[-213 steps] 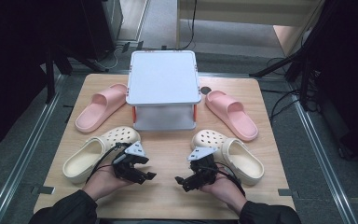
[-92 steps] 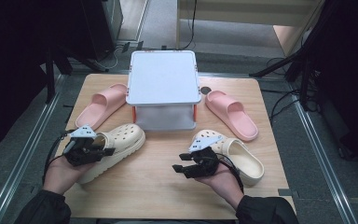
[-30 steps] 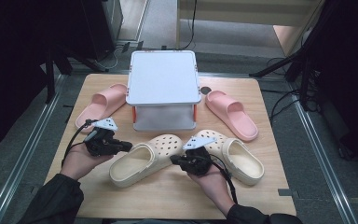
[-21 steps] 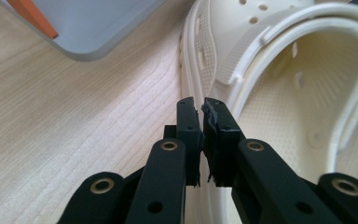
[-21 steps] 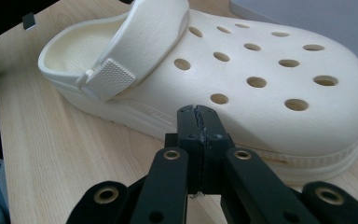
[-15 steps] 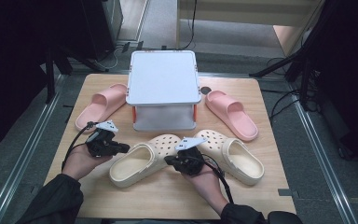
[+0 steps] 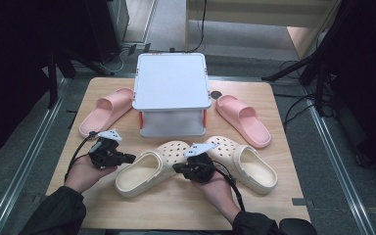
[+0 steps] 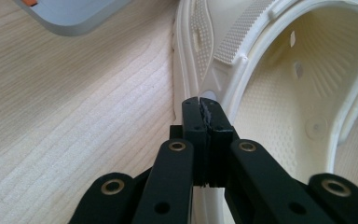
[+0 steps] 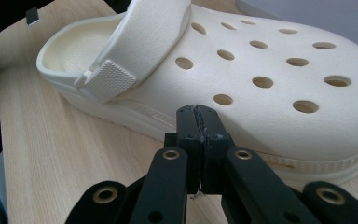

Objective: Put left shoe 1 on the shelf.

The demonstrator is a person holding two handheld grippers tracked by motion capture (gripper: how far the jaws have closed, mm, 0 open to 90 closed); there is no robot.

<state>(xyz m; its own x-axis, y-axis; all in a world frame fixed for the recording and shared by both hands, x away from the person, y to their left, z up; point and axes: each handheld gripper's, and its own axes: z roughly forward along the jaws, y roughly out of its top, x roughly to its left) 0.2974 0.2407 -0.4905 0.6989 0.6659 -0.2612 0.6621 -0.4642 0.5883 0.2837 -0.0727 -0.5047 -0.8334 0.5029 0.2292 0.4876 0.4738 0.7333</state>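
Two cream clogs lie at the front of the table. The left clog (image 7: 149, 169) lies at an angle, its holed toe next to the right clog (image 7: 247, 164). My left gripper (image 7: 129, 157) is shut with nothing in it, its tips against the left clog's (image 8: 284, 70) heel rim, and my left gripper (image 8: 203, 103) looks into the shoe's opening. My right gripper (image 7: 177, 168) is shut and empty too. Its tips rest at the sole edge of that clog (image 9: 261, 60), below the toe holes, and my right gripper (image 9: 198, 111) points at the clog's side.
A white box on a stand (image 7: 171, 81) fills the table's middle back; its grey corner (image 8: 74, 18) lies past the clog. A pink slide (image 7: 106, 110) lies left of it and another pink slide (image 7: 242, 120) right of it. Bare wood runs along the front edge.
The left clog has gone from the table's left to the centre, beside the right clog. In the last second my right gripper slid left against its toe side; the left barely moved.
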